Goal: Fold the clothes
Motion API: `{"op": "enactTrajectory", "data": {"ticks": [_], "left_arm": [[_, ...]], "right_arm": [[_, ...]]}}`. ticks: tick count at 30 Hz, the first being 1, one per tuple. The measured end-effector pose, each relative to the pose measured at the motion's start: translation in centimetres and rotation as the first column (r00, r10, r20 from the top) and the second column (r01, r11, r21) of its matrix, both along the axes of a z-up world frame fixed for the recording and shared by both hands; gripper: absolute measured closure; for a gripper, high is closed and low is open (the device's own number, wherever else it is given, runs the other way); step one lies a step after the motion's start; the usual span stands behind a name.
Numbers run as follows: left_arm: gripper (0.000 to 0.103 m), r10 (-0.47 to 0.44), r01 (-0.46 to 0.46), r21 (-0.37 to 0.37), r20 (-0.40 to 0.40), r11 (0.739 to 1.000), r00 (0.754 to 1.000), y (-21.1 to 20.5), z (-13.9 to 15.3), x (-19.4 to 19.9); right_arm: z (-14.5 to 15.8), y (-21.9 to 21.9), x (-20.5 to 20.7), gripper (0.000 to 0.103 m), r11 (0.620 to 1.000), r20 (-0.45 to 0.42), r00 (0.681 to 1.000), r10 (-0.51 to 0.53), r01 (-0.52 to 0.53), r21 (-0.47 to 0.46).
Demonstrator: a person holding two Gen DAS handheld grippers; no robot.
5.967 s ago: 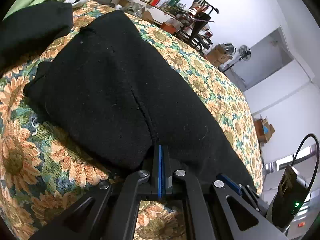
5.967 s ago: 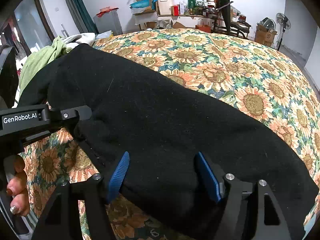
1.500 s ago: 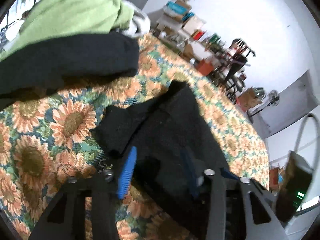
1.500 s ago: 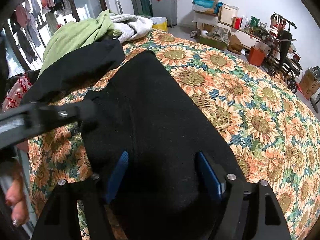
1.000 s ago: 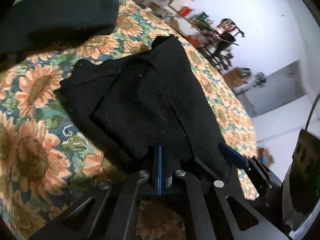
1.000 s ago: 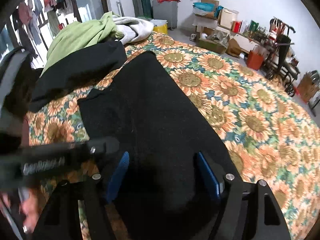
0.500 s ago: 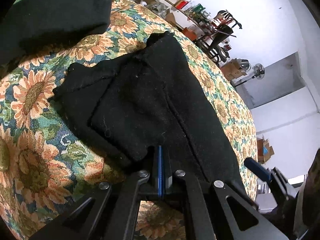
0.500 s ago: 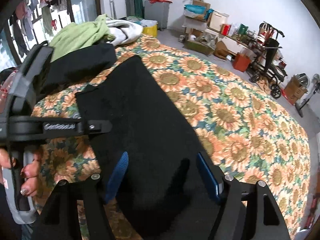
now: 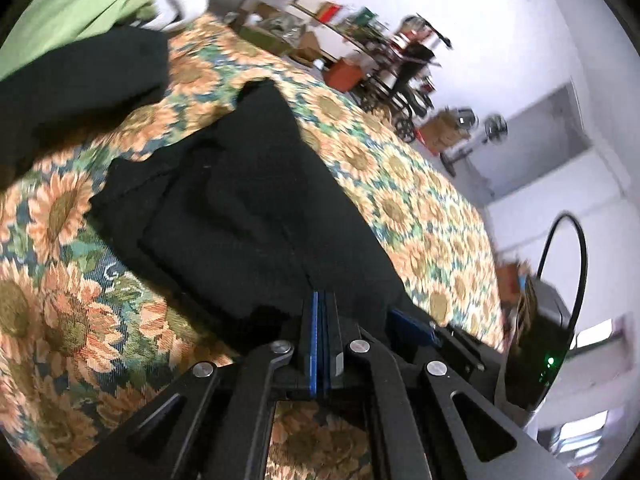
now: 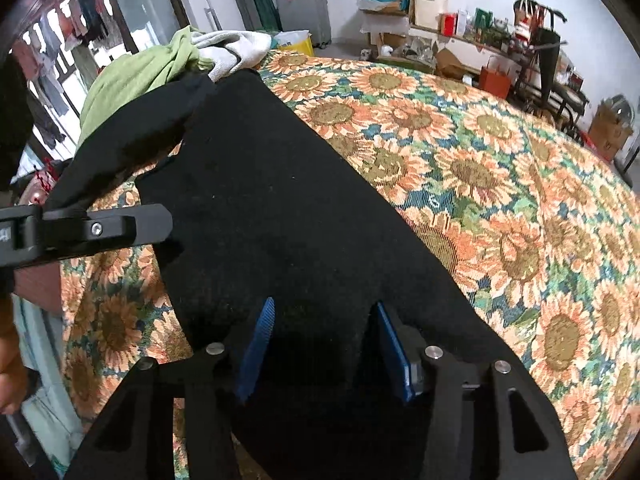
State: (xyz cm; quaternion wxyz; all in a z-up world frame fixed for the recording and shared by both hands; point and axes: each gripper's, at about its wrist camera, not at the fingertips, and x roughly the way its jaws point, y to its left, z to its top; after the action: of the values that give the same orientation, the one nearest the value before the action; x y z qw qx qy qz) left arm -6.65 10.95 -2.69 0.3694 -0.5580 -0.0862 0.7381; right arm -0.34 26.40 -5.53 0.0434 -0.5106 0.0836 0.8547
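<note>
A black garment [image 9: 256,200] lies stretched along the sunflower bedspread [image 9: 60,320]. My left gripper [image 9: 320,304] is shut on its near edge, its blue pads pressed together over the cloth. In the right wrist view the same garment [image 10: 288,216] runs away from me, and the left gripper's fingers [image 10: 120,226] reach in from the left onto its edge. My right gripper [image 10: 326,320] sits over the garment's near end. Its jaws are closing with a hump of black cloth between the blue pads, and a gap still shows beside each pad.
A second black garment [image 10: 132,136], a green one [image 10: 136,76] and a pale grey one [image 10: 232,50] are piled at the bed's far left corner. The bedspread [image 10: 500,168] spreads to the right. Shelves and boxes [image 10: 440,20] line the far wall. A hand [image 10: 12,360] shows at the left edge.
The left gripper has risen a little with the garment's edge pinched in it. The right gripper's pads have come closer together around the cloth, and it has shifted along the garment.
</note>
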Motion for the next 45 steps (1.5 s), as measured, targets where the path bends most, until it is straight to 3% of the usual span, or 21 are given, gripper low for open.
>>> {"op": "enactTrajectory", "data": {"ticks": [7,16,21,24,27,31,32,33,42,43,45], "left_arm": [[0.101,-0.013,0.014,-0.064,0.025,0.998,1.000,1.8,-3.0,-0.4],[0.100,-0.035,0.033,-0.095,-0.020,0.995,0.999,2.8,-3.1,-0.1],[0.100,-0.035,0.033,-0.085,-0.025,0.996,0.999,2.4,-3.2,-0.1],[0.100,-0.040,0.038,-0.078,-0.030,0.996,0.999,1.8,-3.2,0.2],[0.100,-0.047,0.044,-0.077,-0.039,0.996,0.998,1.6,-3.1,0.4],[0.100,-0.037,0.034,-0.070,-0.033,0.997,0.999,1.7,-3.1,0.3],[0.100,-0.032,0.030,-0.067,-0.030,0.997,0.999,1.8,-3.2,0.3],[0.100,-0.030,0.028,-0.064,-0.029,0.998,0.999,1.8,-3.2,0.3],[0.100,-0.026,0.025,-0.021,-0.009,0.999,1.000,1.6,-1.7,0.5],[0.099,-0.043,0.043,-0.021,-0.025,0.999,0.999,1.8,-1.0,0.8],[0.087,-0.077,0.077,-0.009,-0.053,0.997,0.996,2.1,0.3,1.6]], "right_arm": [[-0.3,-0.2,0.1,0.047,1.000,-0.013,1.000,-0.015,0.015,-0.006],[-0.3,-0.1,0.4,0.046,0.999,-0.024,0.999,-0.042,0.042,-0.008],[0.2,-0.3,0.9,0.044,0.997,-0.026,0.997,-0.076,0.076,0.004],[0.8,0.3,2.1,0.038,0.993,-0.013,0.993,-0.114,0.114,-0.014],[1.4,0.7,3.7,0.028,0.991,-0.006,0.991,-0.131,0.131,0.037],[-1.4,1.4,4.6,0.021,0.991,0.102,0.986,-0.130,0.127,0.042],[-1.5,1.1,4.7,0.019,0.990,0.072,0.989,-0.127,0.121,0.072],[-1.5,0.5,4.7,0.019,0.988,0.066,0.991,-0.117,0.109,0.108],[-1.3,0.7,4.6,0.018,0.987,0.066,0.988,-0.139,0.134,0.086],[-1.3,0.8,4.6,0.017,0.987,0.063,0.988,-0.139,0.134,0.084],[-1.3,0.8,4.7,0.017,0.988,0.059,0.989,-0.139,0.134,0.083]]}}
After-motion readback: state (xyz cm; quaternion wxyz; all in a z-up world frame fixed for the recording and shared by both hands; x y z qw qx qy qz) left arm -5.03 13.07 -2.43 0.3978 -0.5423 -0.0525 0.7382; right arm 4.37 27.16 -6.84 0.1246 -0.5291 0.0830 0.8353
